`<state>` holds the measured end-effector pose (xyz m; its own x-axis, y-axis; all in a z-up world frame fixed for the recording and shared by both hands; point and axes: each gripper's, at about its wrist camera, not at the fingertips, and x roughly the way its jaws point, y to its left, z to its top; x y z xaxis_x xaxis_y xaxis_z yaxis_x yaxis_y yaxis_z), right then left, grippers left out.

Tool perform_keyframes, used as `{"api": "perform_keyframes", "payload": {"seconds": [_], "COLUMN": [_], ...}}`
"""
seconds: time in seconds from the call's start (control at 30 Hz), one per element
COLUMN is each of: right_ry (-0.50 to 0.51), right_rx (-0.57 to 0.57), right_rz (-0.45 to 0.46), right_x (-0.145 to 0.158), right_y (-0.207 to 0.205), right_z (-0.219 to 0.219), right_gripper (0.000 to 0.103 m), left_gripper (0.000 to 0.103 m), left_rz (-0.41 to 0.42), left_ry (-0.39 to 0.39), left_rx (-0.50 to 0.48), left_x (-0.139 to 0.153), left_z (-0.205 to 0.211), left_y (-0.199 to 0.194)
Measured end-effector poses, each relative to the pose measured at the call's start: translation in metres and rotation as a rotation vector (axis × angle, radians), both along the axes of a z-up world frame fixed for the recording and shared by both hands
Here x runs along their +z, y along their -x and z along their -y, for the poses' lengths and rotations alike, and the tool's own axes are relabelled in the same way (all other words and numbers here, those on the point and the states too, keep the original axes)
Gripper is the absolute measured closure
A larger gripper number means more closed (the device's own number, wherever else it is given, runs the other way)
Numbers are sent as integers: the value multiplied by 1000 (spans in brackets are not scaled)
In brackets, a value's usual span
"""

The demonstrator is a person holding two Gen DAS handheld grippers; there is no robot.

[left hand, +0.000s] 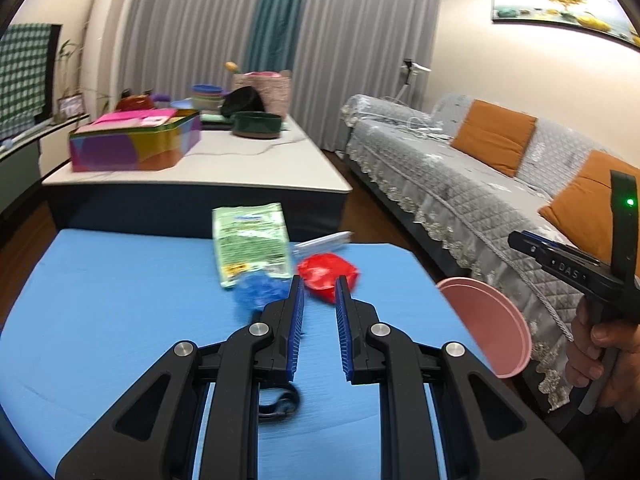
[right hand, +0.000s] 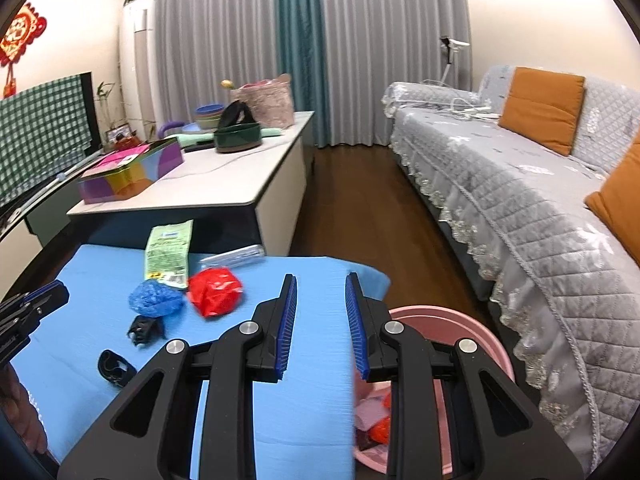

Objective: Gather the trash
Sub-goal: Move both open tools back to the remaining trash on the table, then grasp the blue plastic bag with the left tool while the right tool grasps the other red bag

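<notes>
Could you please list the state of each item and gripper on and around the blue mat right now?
Left gripper: open, empty.
Right gripper: open, empty.
Red plastic bag: crumpled, on mat.
Blue plastic bag: crumpled, on mat.
Green packet: lying flat.
Pink bin: holds some trash.

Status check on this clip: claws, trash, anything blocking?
Left claw and right claw open, empty. Red wrapper, blue wad, green packet on blue mat. Pink bin alongside. Nothing blocking.

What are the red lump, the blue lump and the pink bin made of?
Red lump: probably thin plastic film, glossy, with sharp creases.
Blue lump: looks like thin crinkled plastic, duller, finely puckered.
Pink bin: seemingly rigid moulded plastic, smooth and matt, with an even rolled rim.
</notes>
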<state>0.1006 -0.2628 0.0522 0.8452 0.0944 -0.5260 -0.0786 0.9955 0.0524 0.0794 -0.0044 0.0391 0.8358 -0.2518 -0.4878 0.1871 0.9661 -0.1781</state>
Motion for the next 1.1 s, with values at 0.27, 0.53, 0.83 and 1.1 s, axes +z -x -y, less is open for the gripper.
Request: {"api": "perform_keyframes", "payload": {"seconds": [0.27,0.53,0.83,1.1], "right_ry": [-6,-33,-65,-63], "right_rx": [72,89,123,184], "right_rz": [-15,-51,-111,-146], "right_x": [-14,-37,-67,-90], "right_y": [-20,-47,-86,-113], "right_z": [-39,-58,-72,-97], "right_gripper": [77,77,77,38], "left_gripper": [87,87,86,58], "left_rz": [-49,-95,-162,-220], "left_ry": [22,39,71,120], "left_rx": [92,124,130,121], "left_x": [-16,-36,-63,-84], "left_z": [-32,-39,-38,-35], "left_y": [-18,-41,-73,-102]}}
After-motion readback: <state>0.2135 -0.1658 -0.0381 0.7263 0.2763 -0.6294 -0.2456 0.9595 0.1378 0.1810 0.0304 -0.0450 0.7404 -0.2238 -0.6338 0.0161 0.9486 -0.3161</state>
